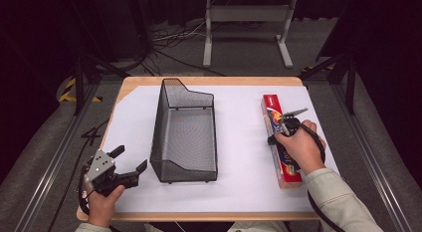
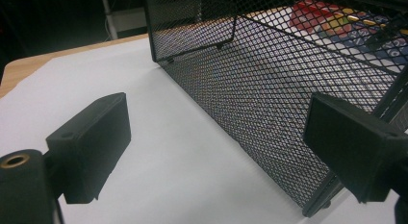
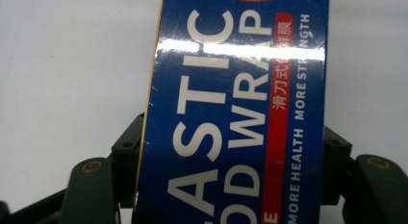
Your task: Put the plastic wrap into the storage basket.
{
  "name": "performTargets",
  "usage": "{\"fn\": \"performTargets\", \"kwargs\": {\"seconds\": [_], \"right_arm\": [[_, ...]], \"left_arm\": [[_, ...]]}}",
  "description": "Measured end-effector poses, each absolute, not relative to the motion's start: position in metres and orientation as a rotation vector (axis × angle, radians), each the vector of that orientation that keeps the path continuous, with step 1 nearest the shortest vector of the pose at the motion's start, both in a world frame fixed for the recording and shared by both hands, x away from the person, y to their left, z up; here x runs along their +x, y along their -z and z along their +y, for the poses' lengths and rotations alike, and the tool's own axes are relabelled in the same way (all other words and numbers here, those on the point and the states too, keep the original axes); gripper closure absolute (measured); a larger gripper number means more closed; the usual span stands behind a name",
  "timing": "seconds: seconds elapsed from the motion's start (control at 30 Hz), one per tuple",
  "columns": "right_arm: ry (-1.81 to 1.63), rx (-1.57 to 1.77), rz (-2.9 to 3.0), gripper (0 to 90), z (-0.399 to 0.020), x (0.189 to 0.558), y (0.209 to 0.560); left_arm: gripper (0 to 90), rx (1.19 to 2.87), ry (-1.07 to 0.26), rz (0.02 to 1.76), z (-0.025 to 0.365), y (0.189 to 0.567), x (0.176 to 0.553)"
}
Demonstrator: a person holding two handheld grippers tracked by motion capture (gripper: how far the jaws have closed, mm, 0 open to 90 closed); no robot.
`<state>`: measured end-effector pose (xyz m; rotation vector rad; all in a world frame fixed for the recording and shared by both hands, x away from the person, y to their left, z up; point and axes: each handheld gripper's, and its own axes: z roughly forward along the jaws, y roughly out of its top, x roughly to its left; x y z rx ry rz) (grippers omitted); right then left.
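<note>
A long plastic food wrap box (image 1: 272, 108), blue and red, lies lengthwise on the white sheet at the right. My right gripper (image 1: 282, 132) comes down on its middle and is shut on it. In the right gripper view, the black jaws press both long sides of the box (image 3: 231, 89), with the gripper (image 3: 233, 156) astride it. A black wire mesh basket (image 1: 158, 123) stands empty at the centre. My left gripper (image 1: 129, 160) hovers open at the front left, apart from the basket's near corner. In the left gripper view, its jaws (image 2: 216, 132) face the basket's mesh wall (image 2: 269, 89).
A white sheet (image 1: 239, 187) covers most of the wooden table (image 1: 199, 80). Beyond the table's far edge are a grey metal stand (image 1: 246, 15) and cables on the dark floor. Metal rails run along both sides of the table.
</note>
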<state>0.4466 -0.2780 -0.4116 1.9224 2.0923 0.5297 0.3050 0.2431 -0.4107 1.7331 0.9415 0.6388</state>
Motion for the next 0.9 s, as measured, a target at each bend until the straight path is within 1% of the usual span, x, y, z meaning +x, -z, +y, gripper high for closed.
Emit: {"fn": "performTargets", "kwargs": {"seconds": [0.2, 0.5, 0.9], "right_arm": [[-0.541, 1.963, 2.051, 39.1, -0.28, 0.445, 0.408], [-0.619, 1.995, 2.037, 40.0, -0.29, 0.441, 0.403], [-0.741, 1.951, 2.021, 39.9, -0.298, 0.428, 0.373]], "left_arm": [[10.1, 1.729, -0.639, 0.944, 0.243, 0.411, 0.305], [10.1, 1.73, -0.641, 0.949, 0.244, 0.411, 0.305], [10.1, 1.735, -0.641, 0.955, 0.243, 0.411, 0.306]]}}
